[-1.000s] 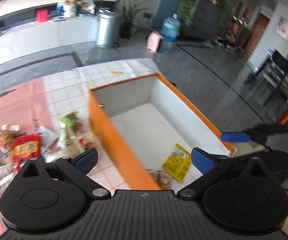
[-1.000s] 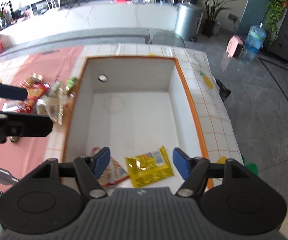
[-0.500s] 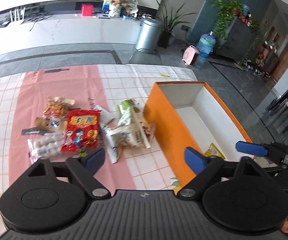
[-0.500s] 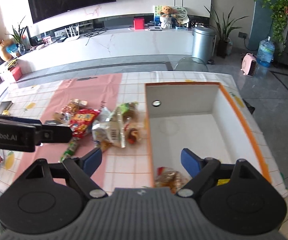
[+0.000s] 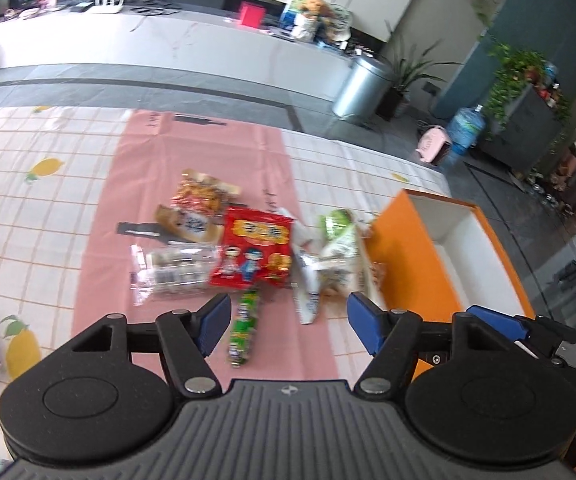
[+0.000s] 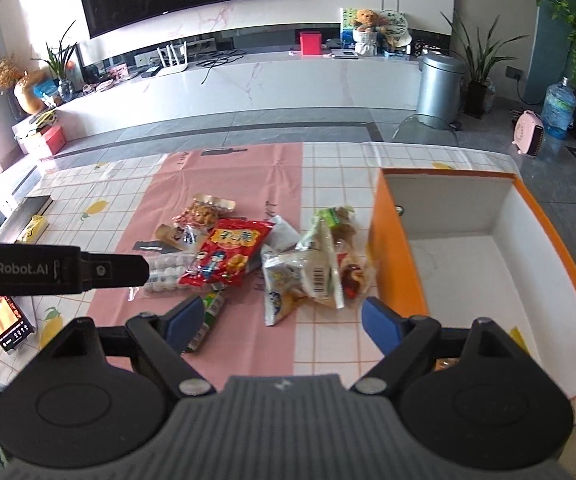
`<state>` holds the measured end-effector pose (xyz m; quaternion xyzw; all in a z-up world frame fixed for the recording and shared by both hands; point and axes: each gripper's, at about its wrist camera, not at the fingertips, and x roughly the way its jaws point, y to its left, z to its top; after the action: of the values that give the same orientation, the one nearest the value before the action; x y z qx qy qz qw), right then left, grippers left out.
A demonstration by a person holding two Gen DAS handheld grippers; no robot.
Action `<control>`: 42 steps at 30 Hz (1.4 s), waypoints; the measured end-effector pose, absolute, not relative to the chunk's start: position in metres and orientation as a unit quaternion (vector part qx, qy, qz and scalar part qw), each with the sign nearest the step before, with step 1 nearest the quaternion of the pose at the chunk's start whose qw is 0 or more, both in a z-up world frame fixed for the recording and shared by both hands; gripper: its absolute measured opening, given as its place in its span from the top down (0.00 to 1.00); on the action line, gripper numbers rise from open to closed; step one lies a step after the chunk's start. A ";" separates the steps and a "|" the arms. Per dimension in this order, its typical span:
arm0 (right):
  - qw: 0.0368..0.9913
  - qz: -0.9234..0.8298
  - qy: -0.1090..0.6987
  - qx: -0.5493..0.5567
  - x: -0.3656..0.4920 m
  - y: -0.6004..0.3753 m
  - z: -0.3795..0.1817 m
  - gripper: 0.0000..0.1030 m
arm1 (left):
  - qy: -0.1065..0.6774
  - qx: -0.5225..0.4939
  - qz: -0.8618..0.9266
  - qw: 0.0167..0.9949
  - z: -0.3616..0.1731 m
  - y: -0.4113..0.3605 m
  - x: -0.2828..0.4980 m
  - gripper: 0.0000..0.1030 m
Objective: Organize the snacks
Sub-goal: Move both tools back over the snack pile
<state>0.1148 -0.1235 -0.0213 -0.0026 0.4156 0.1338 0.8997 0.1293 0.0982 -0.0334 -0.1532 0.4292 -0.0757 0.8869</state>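
Note:
A heap of snack packs lies on the pink strip of the tablecloth: a red bag (image 5: 254, 254) (image 6: 224, 252), a clear pack of pale balls (image 5: 176, 270), a green tube (image 5: 244, 328) (image 6: 208, 316) and white-and-green bags (image 5: 337, 256) (image 6: 307, 272). To the right of them stands the orange box (image 5: 407, 264) (image 6: 395, 260), white inside. My left gripper (image 5: 288, 320) hovers over the near edge of the heap, its jaws closing, with the green tube below the gap and untouched. My right gripper (image 6: 284, 320) hangs open over the cloth beside the box, holding nothing.
A phone (image 6: 8, 320) with a lit screen lies at the table's left front. One finger (image 6: 100, 270) of the left gripper crosses the right wrist view's left side. A yellow packet (image 6: 519, 338) shows inside the box. Beyond the table are a steel bin (image 6: 439, 84) and a water bottle (image 6: 559, 110).
Both views have swung left, from over the box interior to the snack heap on the pink strip. The left jaws stand narrower than before; the right jaws a little wider.

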 end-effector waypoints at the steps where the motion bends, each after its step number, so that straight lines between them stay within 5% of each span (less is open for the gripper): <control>1: 0.898 0.136 0.418 -0.006 0.118 -0.119 -0.024 0.19 | 0.431 -0.152 -0.071 0.887 -0.035 0.101 0.130 0.24; 7: 0.894 0.130 0.427 -0.035 0.135 -0.105 -0.048 0.20 | 0.444 -0.152 -0.062 0.881 -0.054 0.110 0.139 0.24; 13: 0.889 0.121 0.439 -0.043 0.150 -0.109 -0.075 0.36 | 0.460 -0.146 -0.077 0.873 -0.076 0.108 0.150 0.24; 19: 0.887 0.130 0.440 -0.043 0.163 -0.113 -0.095 0.38 | 0.475 -0.129 -0.097 0.865 -0.095 0.099 0.160 0.37; 23: 0.890 0.141 0.429 -0.059 0.174 -0.111 -0.101 0.34 | 0.474 -0.118 -0.096 0.868 -0.101 0.093 0.171 0.38; 32: 0.893 0.154 0.414 -0.090 0.203 -0.101 -0.118 0.17 | 0.467 -0.123 -0.091 0.871 -0.109 0.095 0.207 0.19; 42: 0.891 0.148 0.411 -0.121 0.230 -0.084 -0.138 0.17 | 0.482 -0.098 -0.089 0.866 -0.128 0.087 0.242 0.15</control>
<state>0.2302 -0.0843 -0.1382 -0.1205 0.4114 0.1483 0.8912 0.2419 0.0868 -0.1284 -0.0976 0.4817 -0.0890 0.8663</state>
